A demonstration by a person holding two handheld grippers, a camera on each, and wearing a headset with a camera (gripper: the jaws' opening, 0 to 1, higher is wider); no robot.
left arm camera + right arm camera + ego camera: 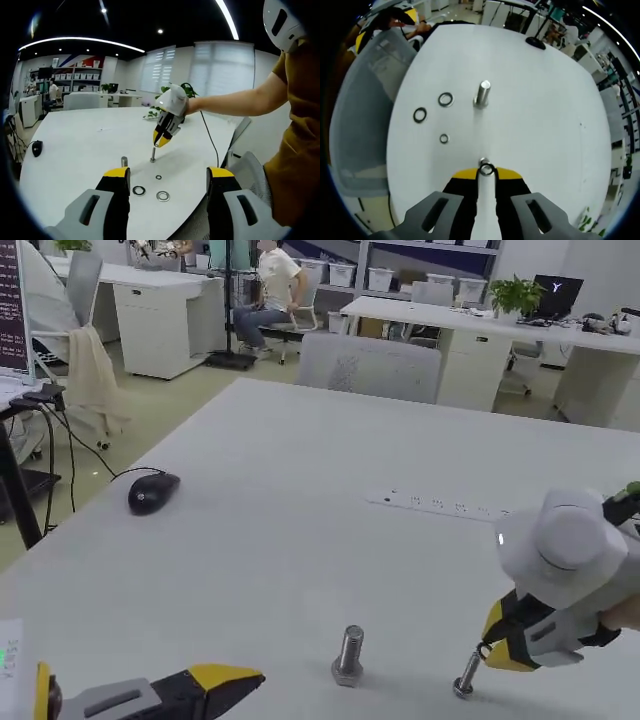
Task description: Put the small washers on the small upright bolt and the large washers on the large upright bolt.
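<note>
My right gripper (486, 176) is shut on a small washer (486, 169) and holds it at the top of the small upright bolt (466, 676). In the left gripper view this right gripper (161, 141) points down at the small bolt (152, 155). The large upright bolt (348, 655) stands to its left, bare. Two large washers (446, 99) (420, 115) and one small washer (444, 138) lie flat on the white table. My left gripper (169, 174) is open with nothing between its jaws, hovering near the table's front edge (205, 684).
A black mouse (153, 491) and a white power strip (440, 505) lie further back on the table (300, 500). A grey chair back (365, 100) stands at the near table edge. A person's arm (240, 100) reaches in from the right.
</note>
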